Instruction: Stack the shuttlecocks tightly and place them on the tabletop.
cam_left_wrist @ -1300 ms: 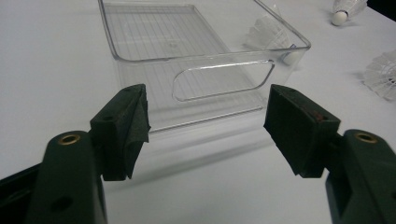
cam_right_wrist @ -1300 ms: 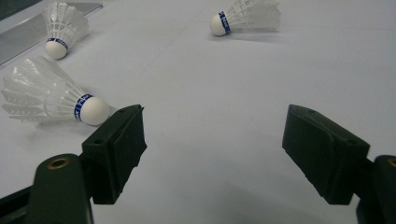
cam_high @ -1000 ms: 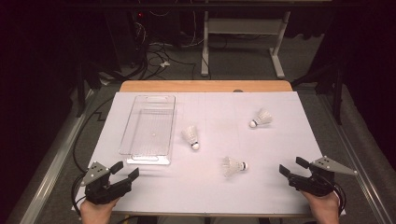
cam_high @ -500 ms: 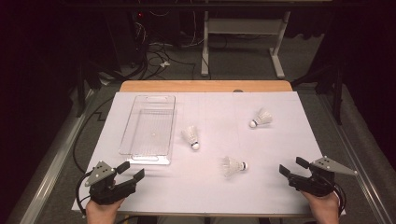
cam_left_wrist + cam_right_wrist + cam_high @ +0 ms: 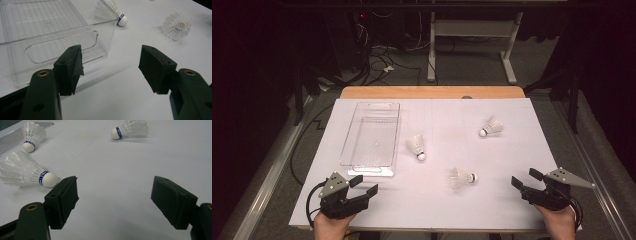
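Three white shuttlecocks lie on the white table cover: one (image 5: pixel 417 147) just right of the clear plastic tray (image 5: pixel 346 145), one (image 5: pixel 462 178) nearer the front, one (image 5: pixel 492 126) at the far right. My left gripper (image 5: pixel 367 184) sits low at the front left, just short of the tray's near end. Its jaws have just closed a little but stand open with nothing between them. In the left gripper view the tray's handle wall (image 5: pixel 62 47) is right ahead. My right gripper (image 5: pixel 523 177) rests open at the front right, with the nearest shuttlecock (image 5: pixel 25 171) to its left.
The tray holds nothing. The wooden table edge (image 5: pixel 432 92) shows at the back beyond the cover. Cables and desk legs (image 5: pixel 432 55) stand on the dark floor behind. A black cable loops off the table's left side.
My left gripper has shifted a little to the right along the front edge, nearer the tray's near end. The right gripper and the shuttlecocks have stayed put.
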`<state>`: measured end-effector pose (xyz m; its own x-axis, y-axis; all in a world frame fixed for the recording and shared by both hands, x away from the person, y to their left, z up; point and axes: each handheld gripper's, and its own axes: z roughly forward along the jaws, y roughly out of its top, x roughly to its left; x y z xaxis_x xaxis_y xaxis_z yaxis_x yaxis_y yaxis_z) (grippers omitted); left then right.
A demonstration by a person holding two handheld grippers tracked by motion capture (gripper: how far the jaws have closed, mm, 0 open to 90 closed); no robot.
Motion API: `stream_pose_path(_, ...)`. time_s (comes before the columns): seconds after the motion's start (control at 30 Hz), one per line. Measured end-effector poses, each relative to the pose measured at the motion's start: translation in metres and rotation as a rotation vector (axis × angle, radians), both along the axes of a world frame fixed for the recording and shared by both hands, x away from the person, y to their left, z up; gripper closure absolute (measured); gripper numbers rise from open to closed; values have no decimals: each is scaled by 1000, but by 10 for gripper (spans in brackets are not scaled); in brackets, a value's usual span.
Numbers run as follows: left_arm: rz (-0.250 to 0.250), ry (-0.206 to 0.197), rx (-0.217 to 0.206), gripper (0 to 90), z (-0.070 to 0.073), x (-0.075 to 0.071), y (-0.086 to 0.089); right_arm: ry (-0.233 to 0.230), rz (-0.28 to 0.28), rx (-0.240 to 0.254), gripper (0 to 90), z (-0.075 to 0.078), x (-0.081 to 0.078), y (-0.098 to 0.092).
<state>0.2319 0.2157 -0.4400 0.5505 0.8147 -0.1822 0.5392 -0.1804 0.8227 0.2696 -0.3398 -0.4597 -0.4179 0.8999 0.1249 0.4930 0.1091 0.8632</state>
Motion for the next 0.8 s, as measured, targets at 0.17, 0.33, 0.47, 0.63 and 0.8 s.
stream_pose_path(0.17,-12,7,6,360,0,2,-6,1,-3,0,221,0,0,0)
stream_pose_path(0.33,-34,41,7,353,-2,4,-14,-7,-2,-2,223,1,-1,0)
stream_pose_path(0.47,-44,62,-1,349,-3,6,-18,-1,1,-4,223,0,0,1)
stream_pose_path(0.63,-59,64,9,342,-3,8,-25,3,4,-6,223,0,0,1)
stream_pose_path(0.8,-68,60,13,341,-3,10,-31,7,9,-9,223,-1,1,1)
